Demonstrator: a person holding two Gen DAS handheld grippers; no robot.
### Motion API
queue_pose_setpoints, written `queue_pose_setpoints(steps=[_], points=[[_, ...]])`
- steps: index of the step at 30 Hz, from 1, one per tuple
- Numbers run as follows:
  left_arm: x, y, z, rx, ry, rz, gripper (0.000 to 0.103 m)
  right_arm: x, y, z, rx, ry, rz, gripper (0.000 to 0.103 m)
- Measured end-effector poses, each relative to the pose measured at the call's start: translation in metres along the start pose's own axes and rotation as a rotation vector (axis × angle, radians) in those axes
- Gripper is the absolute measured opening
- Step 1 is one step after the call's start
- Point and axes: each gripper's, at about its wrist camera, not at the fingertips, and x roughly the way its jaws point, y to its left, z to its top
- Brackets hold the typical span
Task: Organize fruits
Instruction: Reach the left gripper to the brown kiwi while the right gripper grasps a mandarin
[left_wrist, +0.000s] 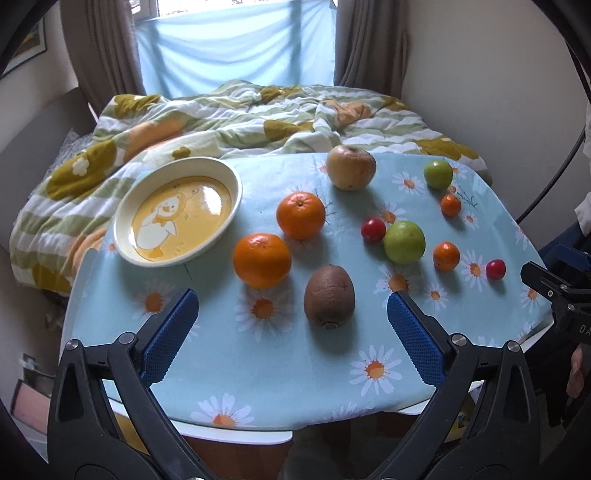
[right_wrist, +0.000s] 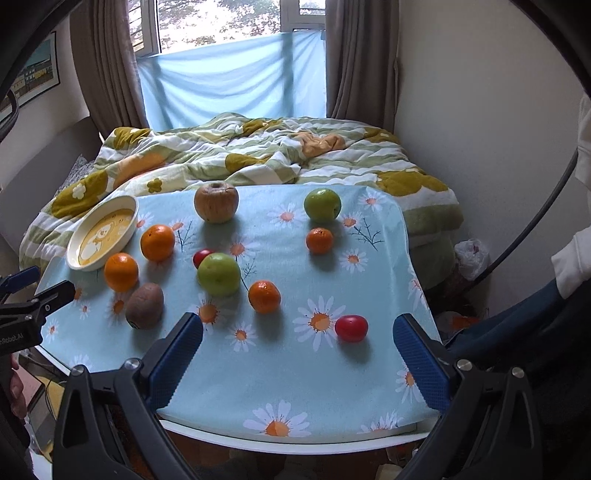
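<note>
Fruits lie spread on a table with a daisy cloth (left_wrist: 280, 369). A yellow duck bowl (left_wrist: 177, 212) stands empty at the far left; it also shows in the right wrist view (right_wrist: 101, 232). A kiwi (left_wrist: 328, 297) lies just ahead of my open left gripper (left_wrist: 291, 325). Two oranges (left_wrist: 262, 260) (left_wrist: 301, 216) sit between kiwi and bowl. A brownish apple (left_wrist: 351, 168) is at the back. A green apple (right_wrist: 218, 275), a small orange (right_wrist: 264, 296) and a red fruit (right_wrist: 351, 328) lie ahead of my open, empty right gripper (right_wrist: 297, 349).
A second green apple (right_wrist: 322, 205), another small orange (right_wrist: 319, 240) and a second red fruit (right_wrist: 203, 257) lie further back. A bed with a rumpled quilt (left_wrist: 240, 118) stands behind the table. A wall is at the right.
</note>
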Motion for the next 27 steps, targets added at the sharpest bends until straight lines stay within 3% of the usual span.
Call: queue_pose_setpoints(steps=[6,9,12,14,19,27], points=[[0.036,-0.021,-0.012,0.0,0.024,-0.008,0.103,0.038,-0.005,-0.007,-0.07,0.02,0.076,0.102],[0.052,-0.027,-0.015,0.003,0.042,-0.006,0.093,0.056,-0.002,-0.008,-0.093,0.037,0.116,0.101],[0.064,-0.029,-0.016,-0.01,0.054,0.004,0.093,0.073,0.004,-0.01,-0.123,0.063,0.146,0.097],[0.073,-0.027,-0.016,-0.02,0.067,0.007,0.093,0.084,0.007,-0.01,-0.139,0.086,0.163,0.087],[0.089,-0.026,-0.017,-0.035,0.092,0.005,0.093,0.102,0.008,-0.007,-0.146,0.123,0.169,0.082],[0.103,-0.032,-0.018,-0.014,0.138,-0.014,0.07,0.116,0.011,-0.001,-0.149,0.156,0.183,0.071]])
